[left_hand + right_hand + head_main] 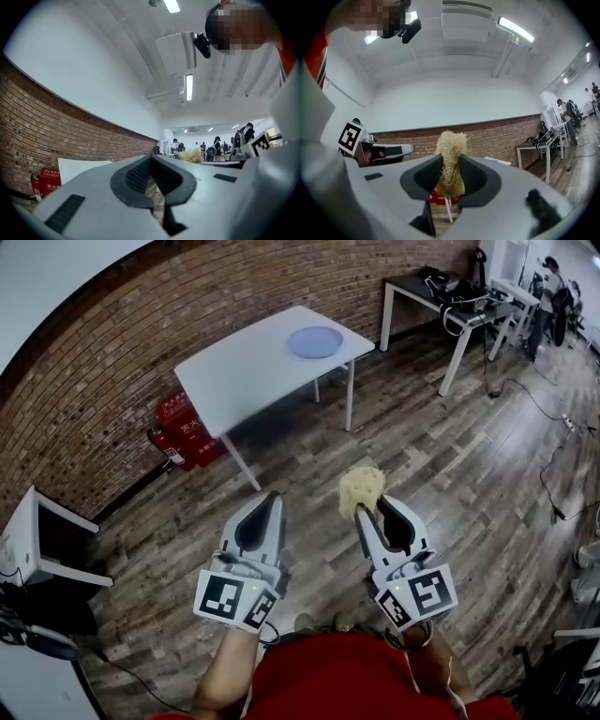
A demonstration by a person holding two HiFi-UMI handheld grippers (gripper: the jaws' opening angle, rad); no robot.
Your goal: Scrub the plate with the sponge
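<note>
Head view: both grippers sit low in the frame over the wood floor (469,474), well apart from the white table (239,376) at upper centre. The lilac plate (315,341) lies near the table's far right end, nothing on it. The right gripper (373,507), lower right of centre, pinches a pale yellow fibrous sponge (361,488), with the pads pressing it from both sides and a tuft past the tips. The left gripper (272,498), lower left of centre, has its jaws pressed together, nothing between. Red fire extinguishers (180,432) stand by the brick wall (112,381) at left.
</note>
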